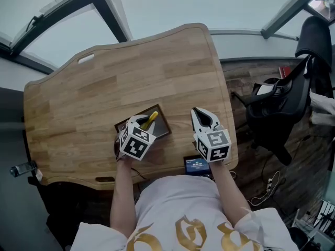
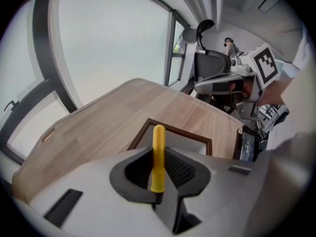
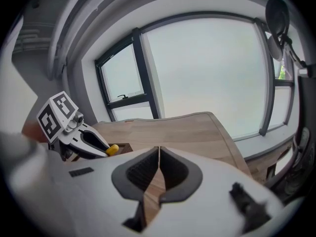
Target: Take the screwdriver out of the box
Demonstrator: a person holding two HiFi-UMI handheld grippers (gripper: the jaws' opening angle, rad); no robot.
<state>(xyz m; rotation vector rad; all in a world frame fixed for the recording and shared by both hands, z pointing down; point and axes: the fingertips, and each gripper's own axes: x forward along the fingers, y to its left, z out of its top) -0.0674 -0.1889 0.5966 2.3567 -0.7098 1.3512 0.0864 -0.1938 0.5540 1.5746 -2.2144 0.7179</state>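
My left gripper (image 1: 148, 120) is shut on the yellow handle of the screwdriver (image 1: 151, 118), which sticks up between its pads. In the left gripper view the screwdriver (image 2: 158, 157) stands upright in the left gripper (image 2: 159, 152), lifted above the dark-framed box (image 2: 197, 142). The box (image 1: 163, 129) lies on the wooden table (image 1: 104, 88) near its front edge, partly hidden by the gripper. My right gripper (image 1: 198, 112) hovers to the right of the box, shut with nothing in it; its jaws meet in the right gripper view (image 3: 159, 152). That view also catches the left gripper (image 3: 81, 139) and the yellow handle (image 3: 113, 149).
A small device with a lit screen (image 1: 198, 164) lies at the table's front edge between my arms. A black office chair (image 1: 285, 101) stands right of the table, with cables on the floor (image 1: 267, 184). Large windows run behind the table.
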